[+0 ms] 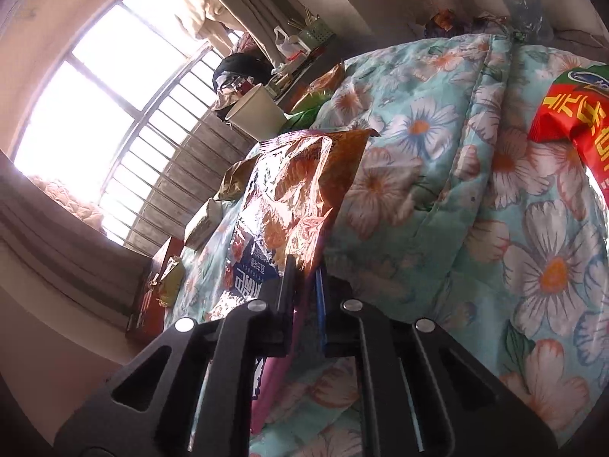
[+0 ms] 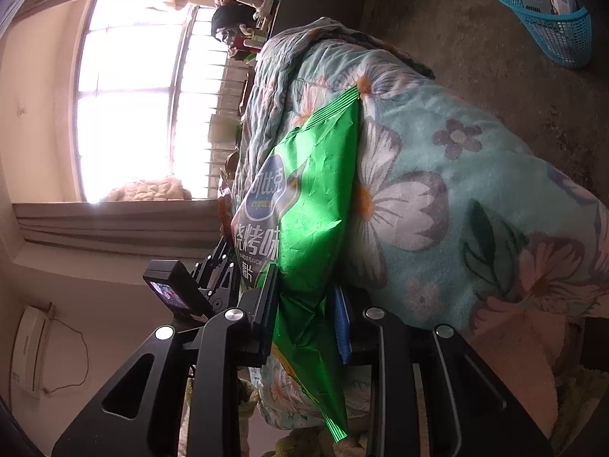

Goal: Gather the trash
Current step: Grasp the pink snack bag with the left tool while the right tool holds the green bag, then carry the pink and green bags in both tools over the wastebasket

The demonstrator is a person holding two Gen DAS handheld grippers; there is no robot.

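**Both hands full of wrappers, basket still across the room**

The left gripper (image 1: 304,278) is pinched tight on the lower edge of a crinkled orange snack bag (image 1: 300,198) that lies on the flowered quilt (image 1: 437,198). The right gripper (image 2: 304,293) is clamped on a green chip bag (image 2: 316,205), which stands up between its fingers against the same quilt. So the picking-up step looks done for these two pieces.

Next, I'd say, comes carrying them to the blue basket (image 2: 548,26) on the bare floor beyond the bed, well apart from both hands; each bag is light and slippery, so the grip must hold until it is over the rim.

More trash waits: a red packet (image 1: 571,122) further along the quilt, a white paper cup (image 1: 259,114) near the bed's far edge, and small yellowish wrappers (image 1: 171,282) by the window side. The bulging quilt lies between the hands and the basket.
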